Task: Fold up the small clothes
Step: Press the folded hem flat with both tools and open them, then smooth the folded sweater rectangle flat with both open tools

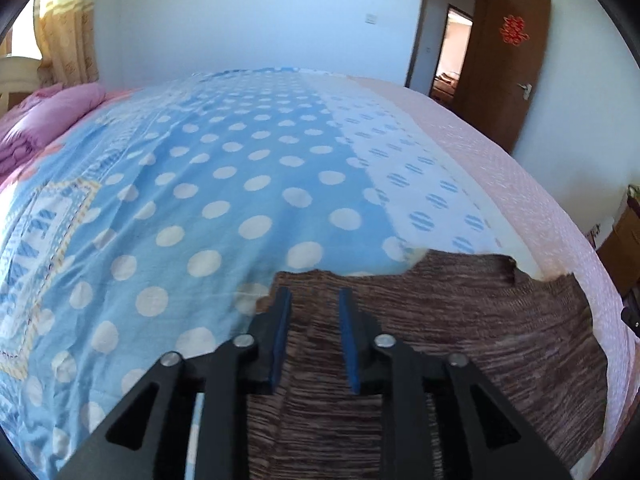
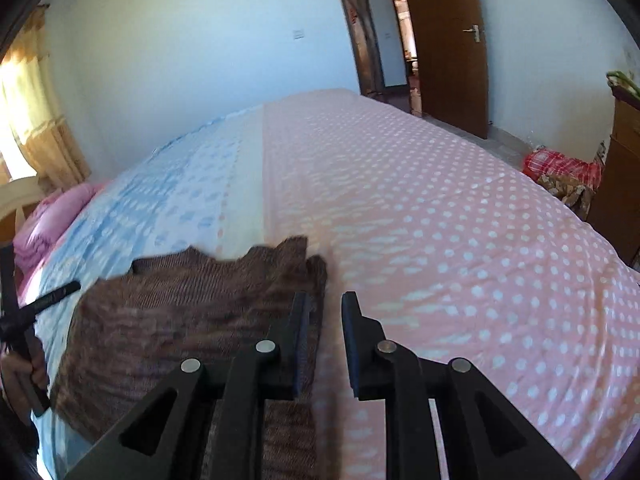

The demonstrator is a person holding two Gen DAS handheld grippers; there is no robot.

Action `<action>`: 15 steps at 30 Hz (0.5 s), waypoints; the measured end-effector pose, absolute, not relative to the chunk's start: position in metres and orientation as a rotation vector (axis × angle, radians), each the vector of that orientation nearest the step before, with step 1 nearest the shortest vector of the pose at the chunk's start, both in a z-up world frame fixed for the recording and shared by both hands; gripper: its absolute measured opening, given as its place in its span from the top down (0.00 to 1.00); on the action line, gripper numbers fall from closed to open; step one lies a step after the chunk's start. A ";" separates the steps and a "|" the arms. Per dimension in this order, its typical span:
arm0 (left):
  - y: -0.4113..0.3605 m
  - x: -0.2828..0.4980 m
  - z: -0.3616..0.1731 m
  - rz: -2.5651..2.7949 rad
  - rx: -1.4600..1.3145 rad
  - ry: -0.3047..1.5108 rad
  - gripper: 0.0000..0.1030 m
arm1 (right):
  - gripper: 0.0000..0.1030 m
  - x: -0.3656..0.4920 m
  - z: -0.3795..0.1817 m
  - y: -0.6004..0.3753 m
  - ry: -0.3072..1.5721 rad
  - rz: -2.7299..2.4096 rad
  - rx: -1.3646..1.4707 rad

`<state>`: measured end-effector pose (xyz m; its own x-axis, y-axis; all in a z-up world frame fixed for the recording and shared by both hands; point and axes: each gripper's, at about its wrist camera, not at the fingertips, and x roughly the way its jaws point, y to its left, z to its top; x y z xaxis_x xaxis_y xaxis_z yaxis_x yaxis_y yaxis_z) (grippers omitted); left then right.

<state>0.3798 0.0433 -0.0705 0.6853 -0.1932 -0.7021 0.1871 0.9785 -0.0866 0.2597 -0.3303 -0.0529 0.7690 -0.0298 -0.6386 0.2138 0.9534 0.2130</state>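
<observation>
A brown striped knit garment (image 1: 460,340) lies spread on the bed at the near edge; it also shows in the right wrist view (image 2: 180,320). My left gripper (image 1: 314,300) is open, its fingers hovering over the garment's left part. My right gripper (image 2: 326,304) is open at the garment's right edge, its left finger over the knit and its right finger over the pink sheet. Neither gripper holds anything. The left gripper's body and the hand holding it show at the far left of the right wrist view (image 2: 24,328).
The bed has a blue polka-dot cover (image 1: 240,184) on the left and a pink dotted sheet (image 2: 460,220) on the right. Pink pillows (image 1: 44,120) lie at the far left. An open brown door (image 2: 444,40), a wooden cabinet (image 2: 620,168) and a red bundle (image 2: 560,168) stand beyond the bed.
</observation>
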 end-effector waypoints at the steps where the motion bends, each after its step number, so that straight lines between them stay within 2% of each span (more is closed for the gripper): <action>1: 0.030 0.374 -0.071 -0.209 0.034 0.769 0.56 | 0.83 0.256 -0.057 -0.317 0.696 -0.112 0.249; 3: 0.013 0.376 -0.078 -0.165 0.098 0.759 0.55 | 0.83 0.253 -0.065 -0.291 0.711 -0.078 0.181; 6: 0.021 0.392 -0.106 -0.035 0.071 0.855 0.57 | 0.83 0.254 -0.083 -0.265 0.763 -0.019 0.135; 9: 0.058 0.393 -0.112 -0.023 -0.097 0.879 0.49 | 0.83 0.253 -0.109 -0.260 0.822 -0.020 0.071; 10: 0.065 0.393 -0.113 0.009 -0.101 0.878 0.33 | 0.83 0.248 -0.110 -0.262 0.810 -0.012 0.074; 12: 0.079 0.393 -0.118 0.037 -0.148 0.883 0.24 | 0.83 0.243 -0.110 -0.269 0.827 -0.002 0.106; 15: 0.085 0.401 -0.122 0.027 -0.188 0.910 0.17 | 0.83 0.237 -0.113 -0.273 0.807 0.006 0.123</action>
